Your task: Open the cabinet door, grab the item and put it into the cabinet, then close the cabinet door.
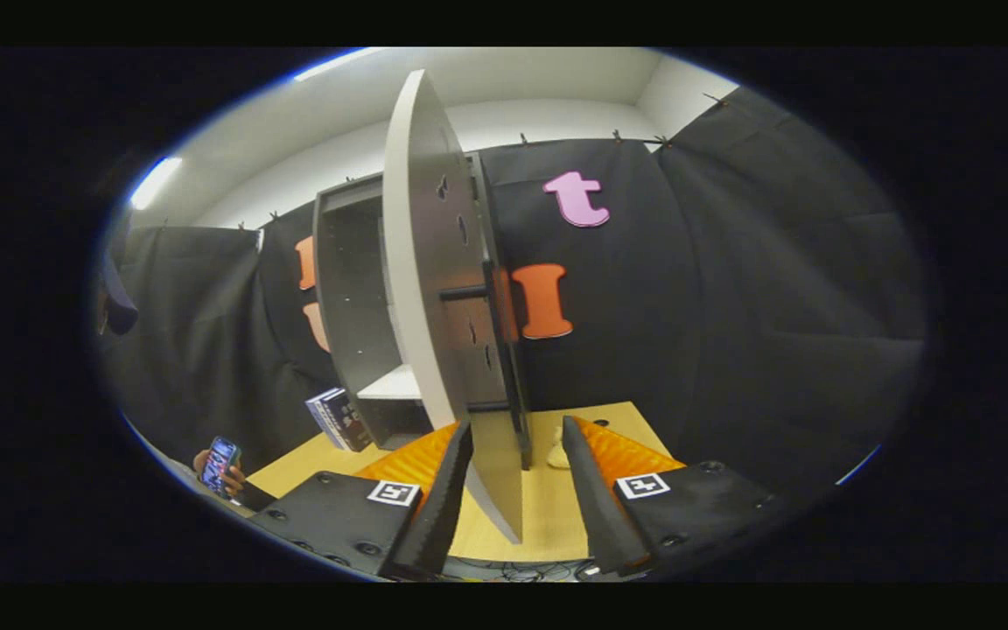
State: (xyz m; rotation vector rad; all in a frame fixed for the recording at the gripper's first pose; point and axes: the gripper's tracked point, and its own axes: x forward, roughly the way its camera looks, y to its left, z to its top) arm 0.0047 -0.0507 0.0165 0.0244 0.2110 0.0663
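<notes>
Cabinet (355,297) at centre-left of the frame, standing on a wooden table (556,516), with the cabinet door (421,262) swung out edge-on toward the camera, running tall from upper centre down to the lower centre. Lower edge of the door sitting in the gap between the fingers, nearer the left finger (447,499) than the right finger (591,499); contact with the left one possible but not certain from this angle. Gripper (517,490) at the bottom centre, jaws set at a middling width, clamped on nothing. Long dark handle (504,350) mounted vertically on the right-hand face of the door, just above and ahead of the fingers, long axis upright. Probably the opening step, nearly done: interior already exposed, a pale shelf (395,385) visible inside at centre-left. A book-like box (338,418) leaning by the cabinet foot at lower left, well left of the jaws; a small pale object (558,453) on the table just ahead of the fingers, beyond the door's lower edge. Which of the two counts as the item: unclear. At the far lower left, a hand (228,477) holding a phone (221,464). Next move likely a retreat clear of the door edge, then a turn toward the item.
</notes>
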